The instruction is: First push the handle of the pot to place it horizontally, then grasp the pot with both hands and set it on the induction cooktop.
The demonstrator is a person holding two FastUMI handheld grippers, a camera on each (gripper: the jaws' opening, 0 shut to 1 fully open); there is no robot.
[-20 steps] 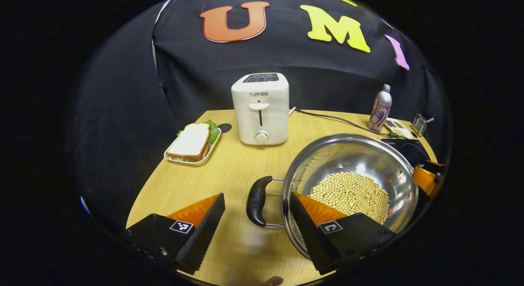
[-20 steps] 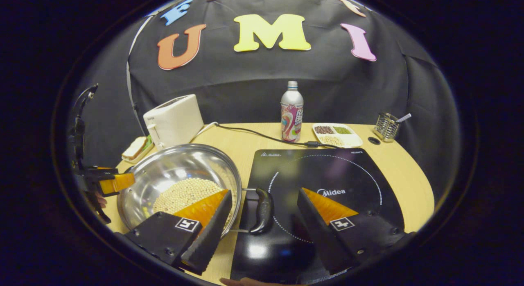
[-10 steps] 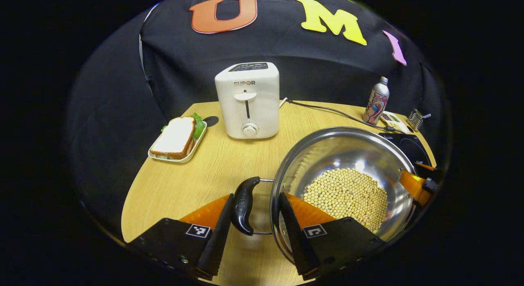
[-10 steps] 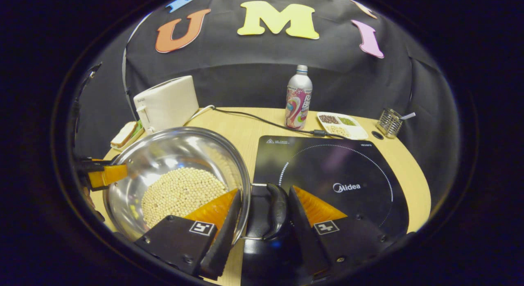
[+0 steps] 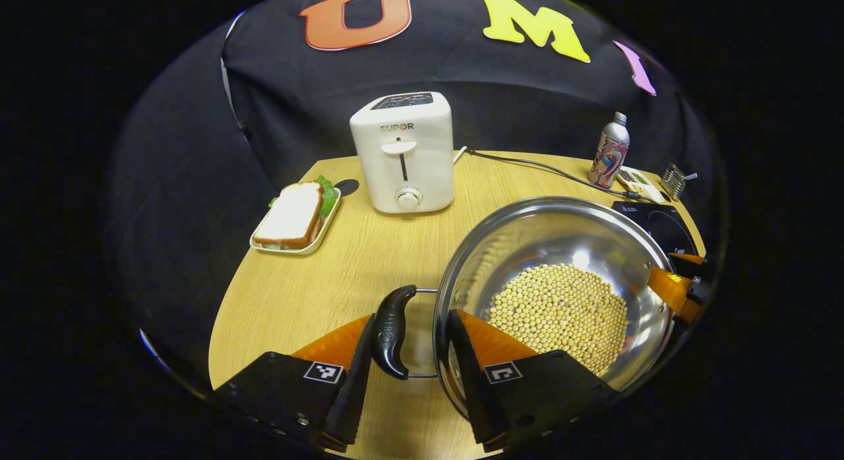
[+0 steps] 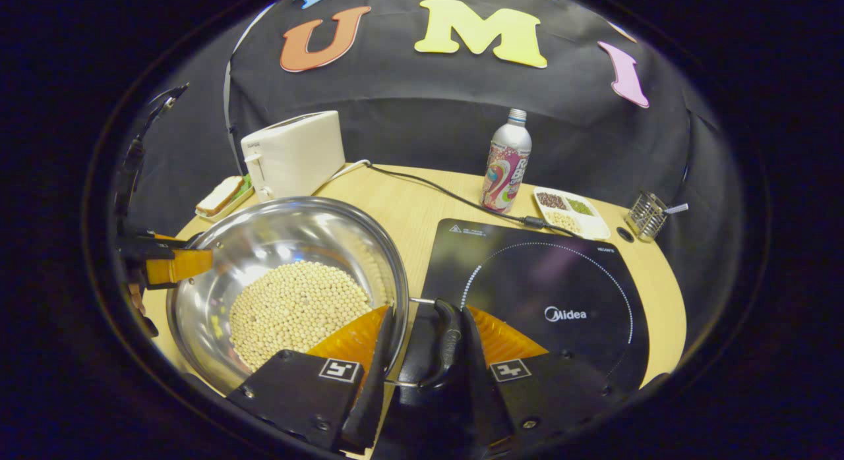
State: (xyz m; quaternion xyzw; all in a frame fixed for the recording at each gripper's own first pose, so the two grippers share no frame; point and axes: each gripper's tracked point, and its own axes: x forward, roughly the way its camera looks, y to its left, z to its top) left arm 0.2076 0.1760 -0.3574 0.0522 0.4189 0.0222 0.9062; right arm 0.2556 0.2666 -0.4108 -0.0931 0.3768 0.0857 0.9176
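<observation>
pot (image 5: 554,275) upright on desk (image 5: 316,275), handles lying level at opposite sides | left claw (image 5: 407,354) straddles one handle (image 5: 392,329), one finger touching | right claw (image 6: 422,351) clenched around other handle (image 6: 447,341)

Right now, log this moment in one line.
phase: two-gripper grasp | left gripper: around pot handle | right gripper: around other handle | induction cooktop: bare

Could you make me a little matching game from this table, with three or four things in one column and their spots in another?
Things:
1. sandwich
2. soybeans
3. bottle
4. toaster

Places:
a. inside the steel pot
b. on a small tray at the table's left edge
c. behind the cooktop
d. at the back, between sandwich and pot

Pairs: 1-b, 2-a, 3-c, 4-d
</observation>
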